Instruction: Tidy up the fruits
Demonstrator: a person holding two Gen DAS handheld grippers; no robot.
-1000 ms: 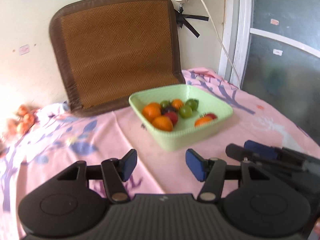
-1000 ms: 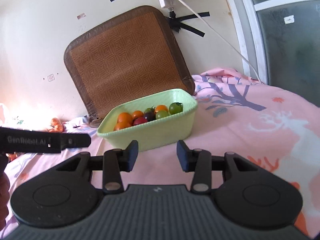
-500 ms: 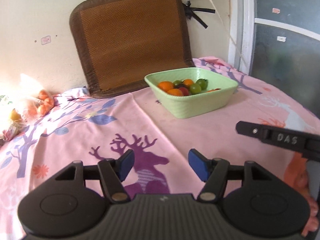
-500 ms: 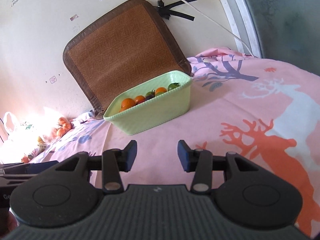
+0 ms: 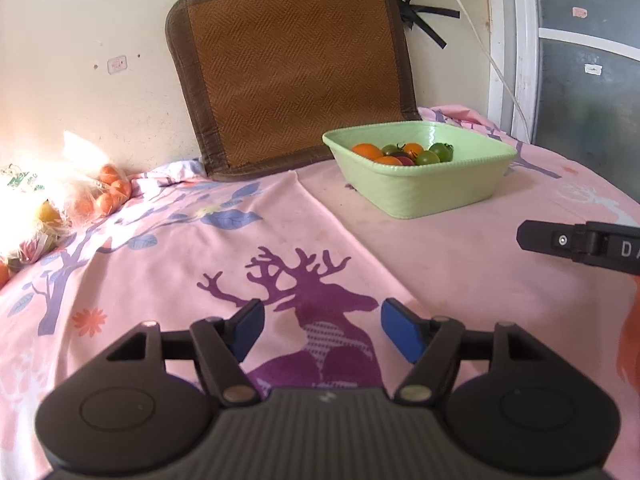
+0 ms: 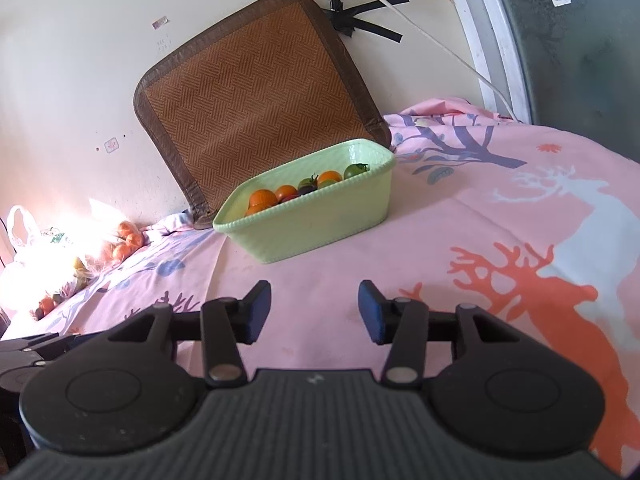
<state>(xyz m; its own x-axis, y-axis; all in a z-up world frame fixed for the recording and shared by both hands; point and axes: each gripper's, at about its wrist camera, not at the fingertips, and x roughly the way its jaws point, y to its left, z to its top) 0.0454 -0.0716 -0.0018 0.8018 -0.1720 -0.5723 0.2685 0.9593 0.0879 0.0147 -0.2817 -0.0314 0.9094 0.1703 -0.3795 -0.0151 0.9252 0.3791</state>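
Green basket (image 5: 424, 196) holds about seven fruits (image 5: 404, 154); both grippers' jaws, just widening, stand spread and empty.

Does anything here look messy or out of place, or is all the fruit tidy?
Mostly tidy: the green basket sits upright with its fruit inside. The odd spot is the plastic bag slumped by the wall, with oranges lying loose at its mouth on the pink cloth.

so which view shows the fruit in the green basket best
The left wrist view: it looks over the low near rim of the green basket, so the orange, green and dark fruit show nearly whole. In the right wrist view the basket's near wall hides the lower parts of the fruit.
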